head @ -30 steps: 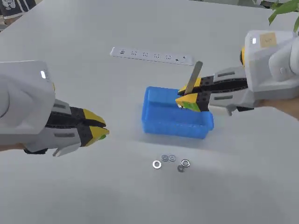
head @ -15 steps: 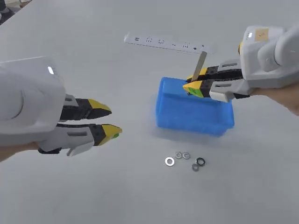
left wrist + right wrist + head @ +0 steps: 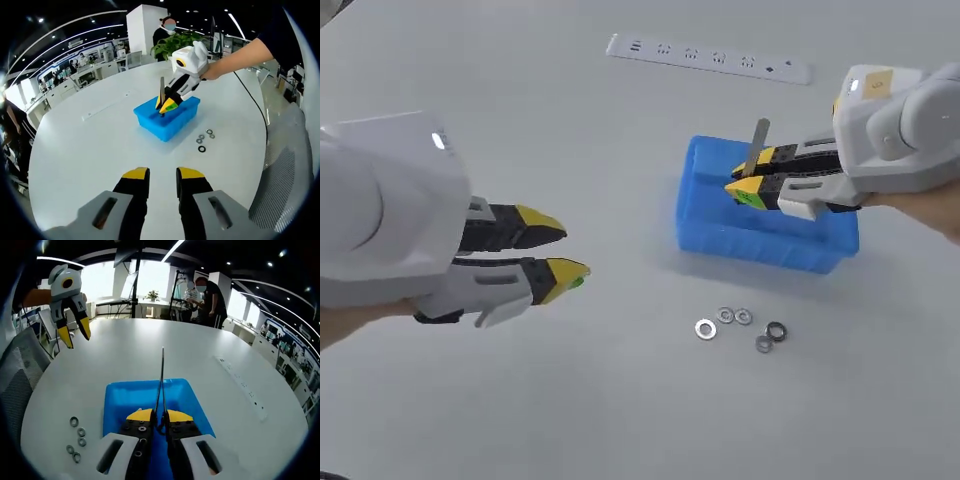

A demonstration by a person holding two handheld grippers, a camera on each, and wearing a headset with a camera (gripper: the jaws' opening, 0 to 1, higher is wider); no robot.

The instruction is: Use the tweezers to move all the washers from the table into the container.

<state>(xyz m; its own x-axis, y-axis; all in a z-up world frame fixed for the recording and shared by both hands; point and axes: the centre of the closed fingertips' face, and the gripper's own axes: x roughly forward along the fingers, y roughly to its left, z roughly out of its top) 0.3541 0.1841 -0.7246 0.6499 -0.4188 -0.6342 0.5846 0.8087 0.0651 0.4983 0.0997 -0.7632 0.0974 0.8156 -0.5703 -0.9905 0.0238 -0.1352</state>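
Your right gripper [image 3: 745,190] clamps tweezers [image 3: 759,145] over container [image 3: 720,238]. Your left gripper [image 3: 576,251] spread, empty. Five washers [image 3: 743,318] on table [image 3: 570,400]: bulk of job likely left.

Your left gripper [image 3: 575,250] sits at 9 o'clock in the head view. Tips aimed toward 3, jaws parted with a clear gap. Your right gripper [image 3: 741,190] comes in from 3 o'clock, tips toward 9, jaws pinched on the tweezers [image 3: 758,148], which stick up toward 12. Your right forearm [image 3: 235,52] is bare and extended.
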